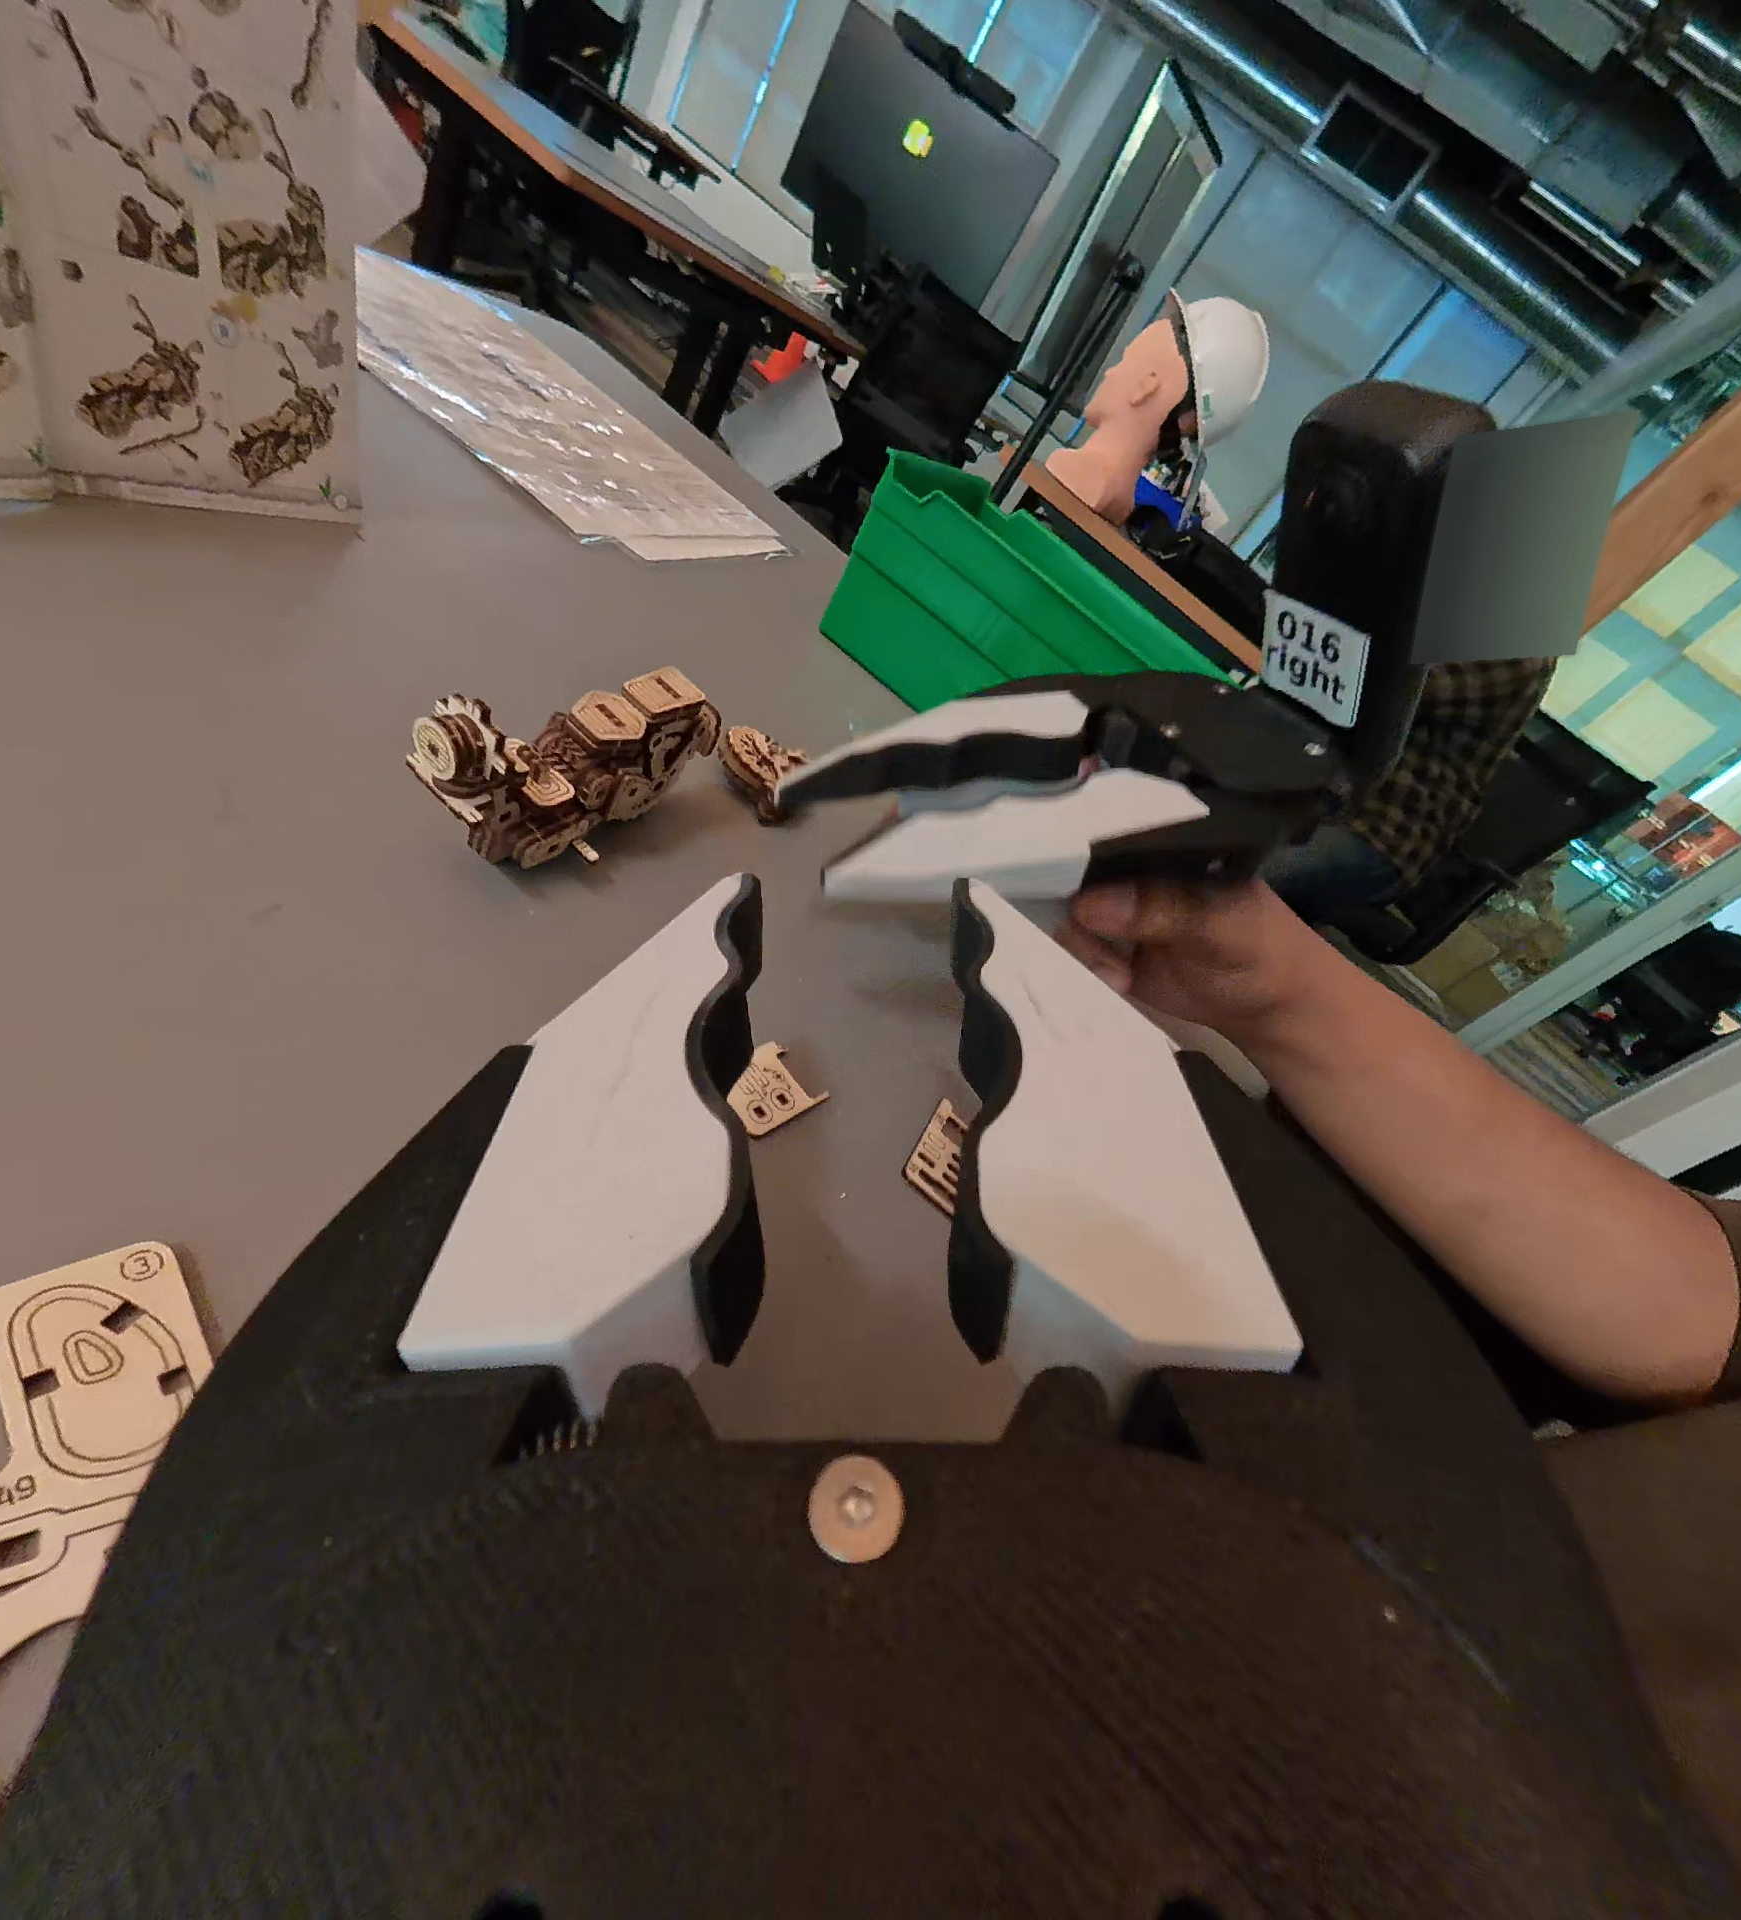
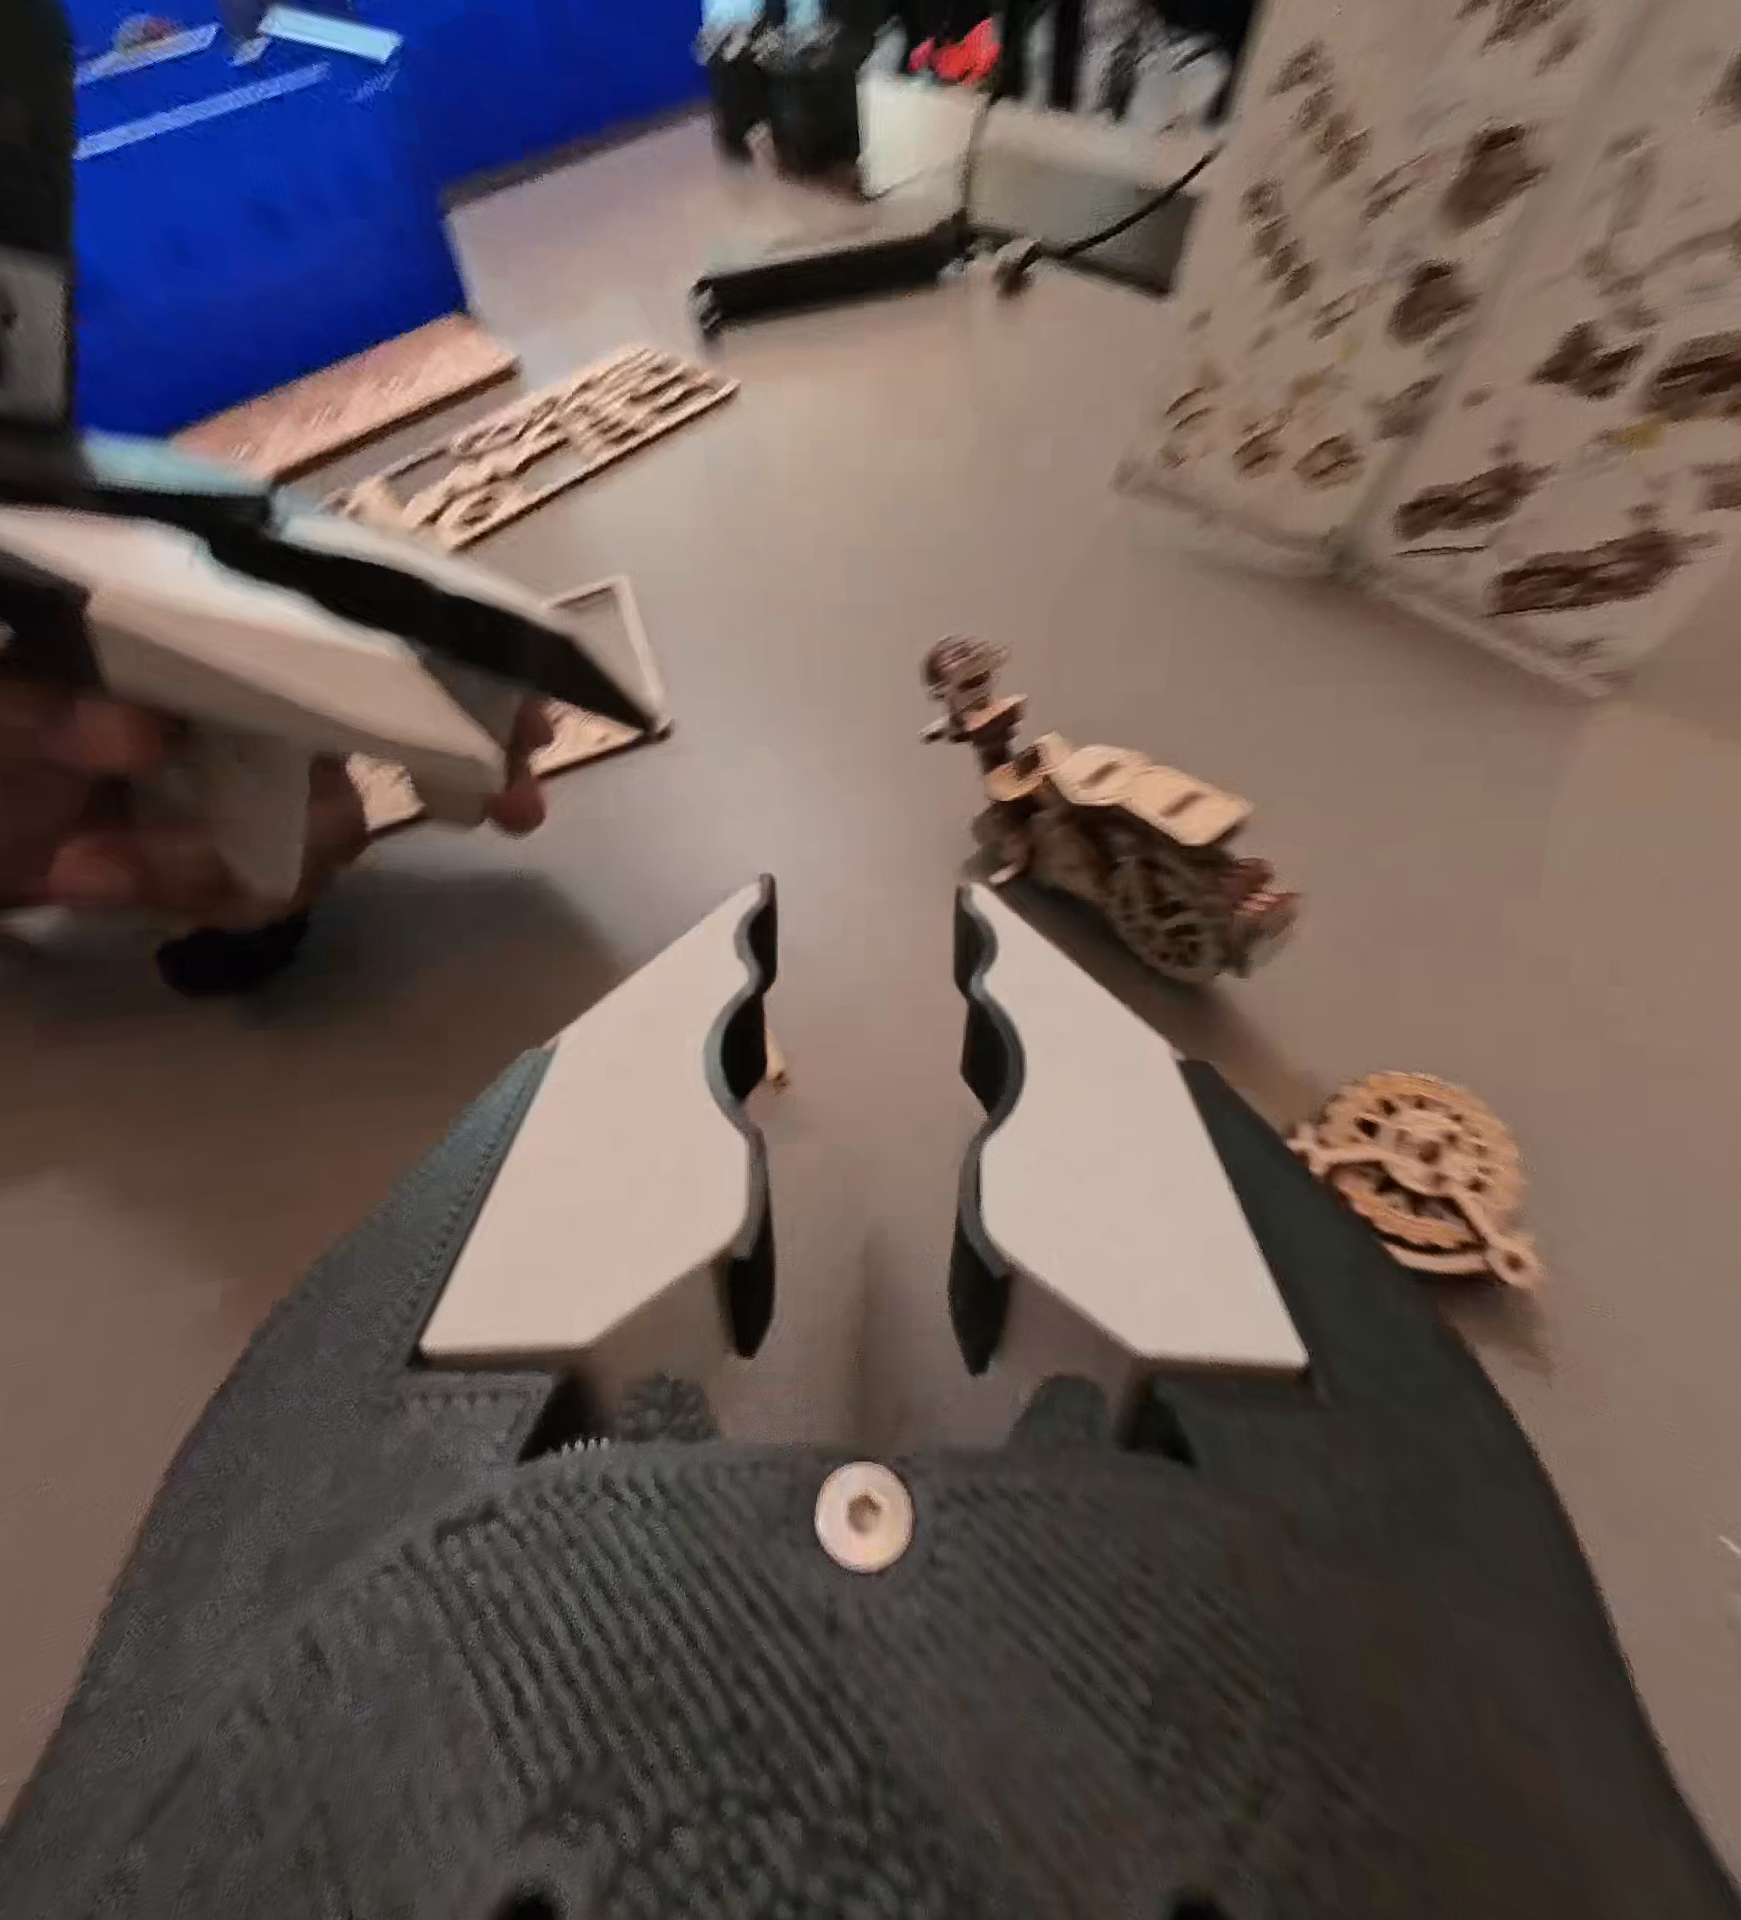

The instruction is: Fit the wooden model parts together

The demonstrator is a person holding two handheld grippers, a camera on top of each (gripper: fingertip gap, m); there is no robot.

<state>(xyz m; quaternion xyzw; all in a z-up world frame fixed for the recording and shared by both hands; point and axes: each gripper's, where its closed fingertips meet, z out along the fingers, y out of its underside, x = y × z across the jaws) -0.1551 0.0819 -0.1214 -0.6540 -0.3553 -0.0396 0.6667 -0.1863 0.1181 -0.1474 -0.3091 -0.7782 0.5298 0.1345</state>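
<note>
While both my left gripper [image 1: 855, 914] and right gripper [image 2: 866, 920] are open and empty, the wooden model [image 1: 565, 764] stands half-built; wheel [image 2: 1417, 1179] and two small parts [image 1: 772, 1091] wait loose.

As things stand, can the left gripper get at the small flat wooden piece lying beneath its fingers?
Probably yes: the left gripper is open and empty, the flat wooden piece lies bare on the table, nothing covers it.
</note>
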